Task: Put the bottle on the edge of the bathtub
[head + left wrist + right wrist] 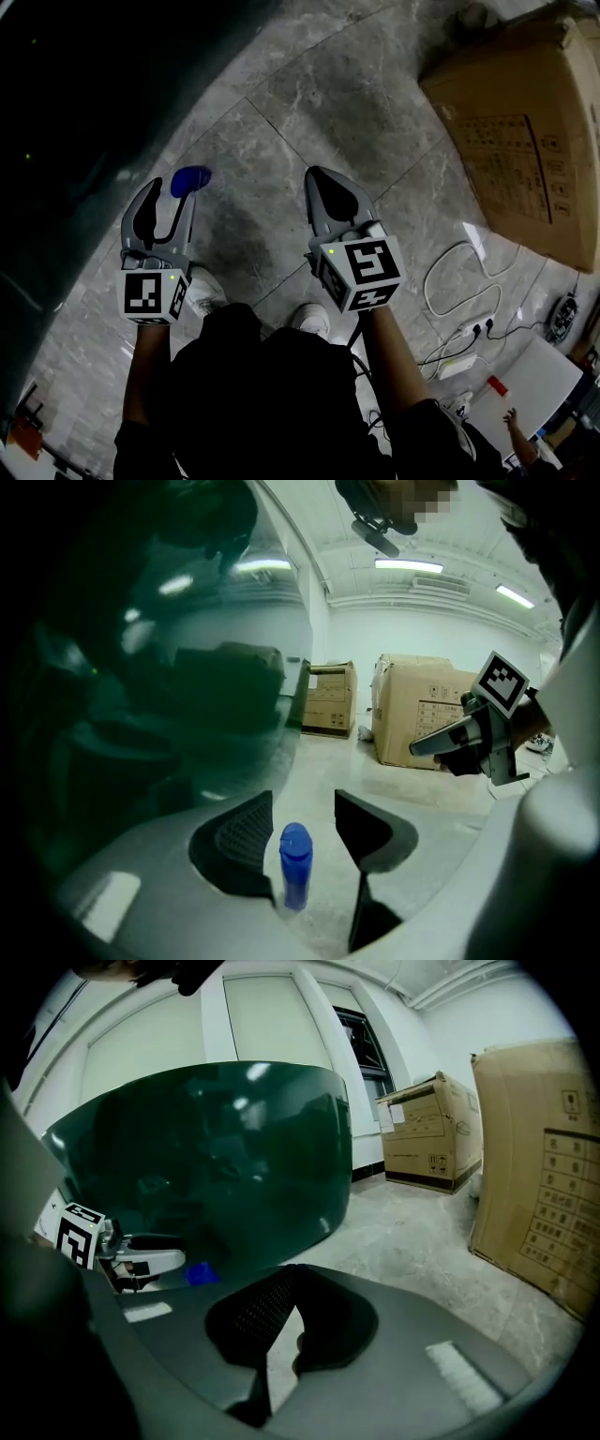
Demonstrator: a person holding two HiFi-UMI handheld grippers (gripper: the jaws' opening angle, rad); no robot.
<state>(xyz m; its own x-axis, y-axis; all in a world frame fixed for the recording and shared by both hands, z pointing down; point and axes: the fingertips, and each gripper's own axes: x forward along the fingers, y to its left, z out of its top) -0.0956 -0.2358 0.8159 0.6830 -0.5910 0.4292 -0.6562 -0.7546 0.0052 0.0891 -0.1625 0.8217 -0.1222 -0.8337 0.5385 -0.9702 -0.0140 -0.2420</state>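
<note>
Left gripper view shows the grasp not yet made. The left hand-held gripper (pixel 303 797) has its jaws wide apart, and the blue bottle (pixel 294 866) stands upright in the gap between them, on the grey tiled floor (pixel 422 803) just beside the dark green bathtub (pixel 141 714). It sits closer to the jaw on the bathtub side, and neither pad appears to press on it.

In the head view the left hand-held gripper (pixel 167 208) hangs close to the bathtub (pixel 75 112), with the bottle (pixel 190 179) showing just past its tips. The right hand-held gripper (pixel 328 183) is farther from the bathtub. In the right gripper view its jaws are drawn together at the tips and hold nothing, with only floor showing in the slit below.

So the step in hand is most likely the approach to pick the bottle up. The next move seems to call for centring the jaws on the bottle's body, closing on it, lifting it clear of the floor and carrying it over to the bathtub's rim. The rim's top cannot be made out here.

The bottle is slim and a uniform bright blue, with a rounded cap slightly wider than the body. It looks light and easy to tip.
</note>
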